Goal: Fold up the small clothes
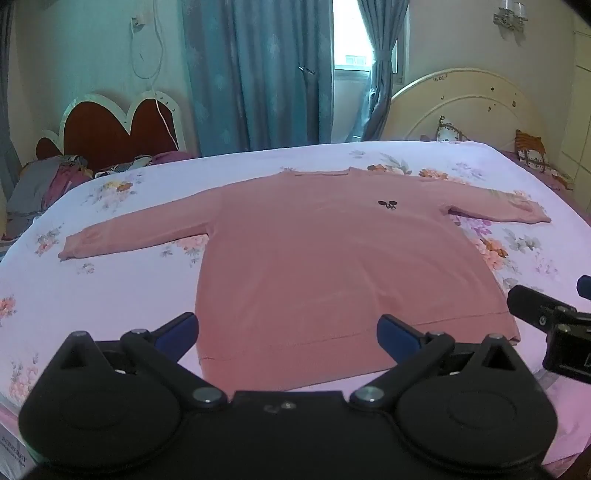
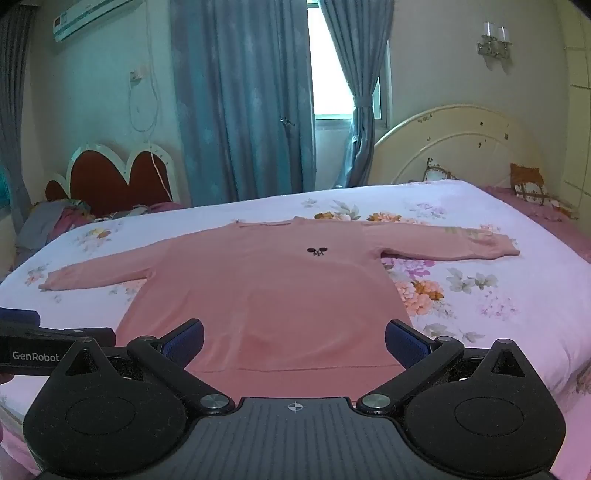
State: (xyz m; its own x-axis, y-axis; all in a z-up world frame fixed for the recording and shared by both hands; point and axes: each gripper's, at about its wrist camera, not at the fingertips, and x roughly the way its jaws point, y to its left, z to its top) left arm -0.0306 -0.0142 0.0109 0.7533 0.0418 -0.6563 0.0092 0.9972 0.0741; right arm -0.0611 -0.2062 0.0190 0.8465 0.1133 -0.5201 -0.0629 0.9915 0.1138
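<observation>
**Pink sweater laid flat on floral bed, both grippers released**

Where the floral bedsheet [image 1: 110, 280] covers the bed, a pink long-sleeved sweater [image 1: 332, 258] lies front up, both sleeves spread sideways, collar toward the far edge, hem toward the cameras.

Room: blue curtains [image 2: 240, 110] before a bright window [image 2: 328, 74]; cream round headboard [image 2: 461, 147] on the right; red scalloped headboard [image 2: 110, 181] on the left with bundled bedding [image 2: 48, 221] beside it; air conditioner [image 2: 88, 18] and twin wall lamp [image 2: 495, 40] high on the walls; patterned pillows [image 2: 528, 184] at the bed's right end.

Grippers: left gripper [image 1: 288, 332] spread wide, nothing between its blue pads [image 1: 177, 332], poised over the hem without touching. Right gripper [image 2: 293, 341] likewise spread wide and empty, over the hem's right part.

Hard to make out: a small dark emblem [image 2: 316, 252] on the chest, too small to read. Each gripper shows only partly at the edge of the other's view. The near bed edge is hidden behind the gripper bodies.

Open room: bare sheet lies on both sides of the sweater, beyond each cuff and past the collar.
</observation>
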